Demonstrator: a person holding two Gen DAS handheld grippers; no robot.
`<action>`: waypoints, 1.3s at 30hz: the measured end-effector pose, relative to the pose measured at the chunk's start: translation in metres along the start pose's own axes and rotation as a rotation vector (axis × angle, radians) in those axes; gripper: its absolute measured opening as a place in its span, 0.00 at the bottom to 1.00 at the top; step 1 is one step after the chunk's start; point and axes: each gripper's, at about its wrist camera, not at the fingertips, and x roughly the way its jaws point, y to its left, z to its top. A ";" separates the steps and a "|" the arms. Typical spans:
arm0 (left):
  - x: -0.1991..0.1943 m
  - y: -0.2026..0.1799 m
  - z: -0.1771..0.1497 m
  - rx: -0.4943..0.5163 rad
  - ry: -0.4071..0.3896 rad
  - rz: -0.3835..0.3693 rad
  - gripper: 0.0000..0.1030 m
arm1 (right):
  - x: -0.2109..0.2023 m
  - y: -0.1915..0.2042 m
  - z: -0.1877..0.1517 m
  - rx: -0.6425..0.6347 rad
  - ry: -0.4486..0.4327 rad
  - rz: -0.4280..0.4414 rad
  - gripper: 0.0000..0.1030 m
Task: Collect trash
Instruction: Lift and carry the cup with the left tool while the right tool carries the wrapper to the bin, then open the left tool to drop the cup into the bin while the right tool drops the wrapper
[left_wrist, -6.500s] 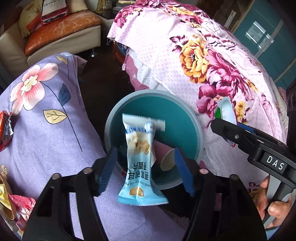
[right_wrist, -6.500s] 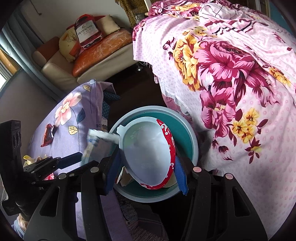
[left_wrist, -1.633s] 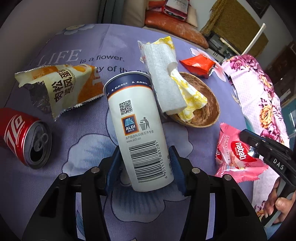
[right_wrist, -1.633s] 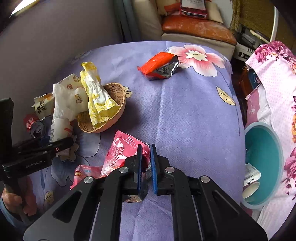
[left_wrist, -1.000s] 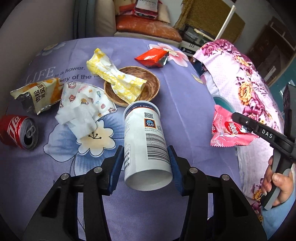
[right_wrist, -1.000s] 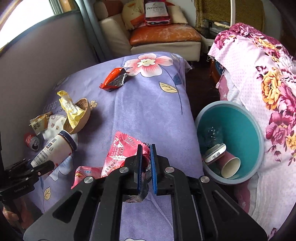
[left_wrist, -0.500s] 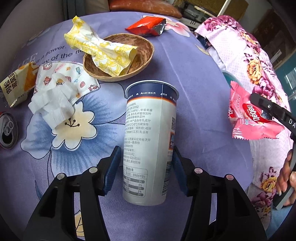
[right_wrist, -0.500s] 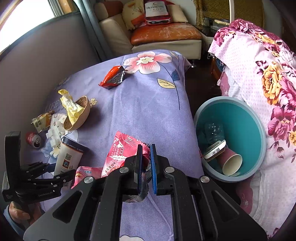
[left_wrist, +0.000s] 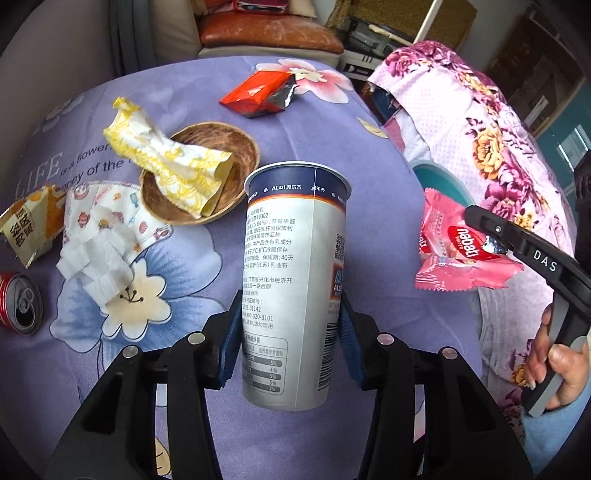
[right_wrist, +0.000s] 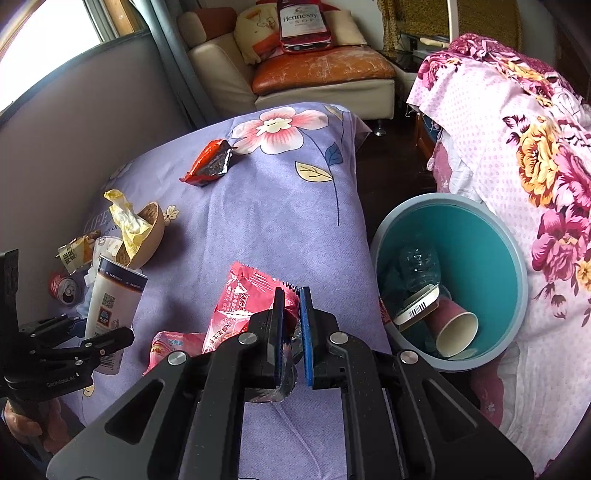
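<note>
Left tongs (left_wrist: 288, 332) closing on the tall white-and-navy paper yoghurt cup (left_wrist: 295, 280), gripped low and carried above the table (left_wrist: 192, 417). Light, crushable; grip gently mid-wall. Right tongs (right_wrist: 291, 325) nearly closed, pinching the pink foil wafer wrapper (right_wrist: 240, 302): limp, slippery.

left gripper (left_wrist: 286, 339) closing, right gripper (right_wrist: 291, 328) clamped

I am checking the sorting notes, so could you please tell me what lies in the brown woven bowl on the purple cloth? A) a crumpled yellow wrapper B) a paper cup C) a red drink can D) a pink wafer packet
A: in the left wrist view the crumpled yellow wrapper lies across the brown woven bowl, while the red drink can lies on the cloth far off to the side.
</note>
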 end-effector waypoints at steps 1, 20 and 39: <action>0.002 -0.006 0.004 0.007 0.000 -0.008 0.46 | -0.002 -0.005 0.001 0.006 -0.007 -0.006 0.08; 0.071 -0.153 0.087 0.206 0.051 -0.153 0.47 | -0.033 -0.115 0.040 0.114 -0.109 -0.204 0.08; 0.118 -0.213 0.104 0.288 0.092 -0.115 0.72 | -0.028 -0.168 0.047 0.163 -0.092 -0.301 0.08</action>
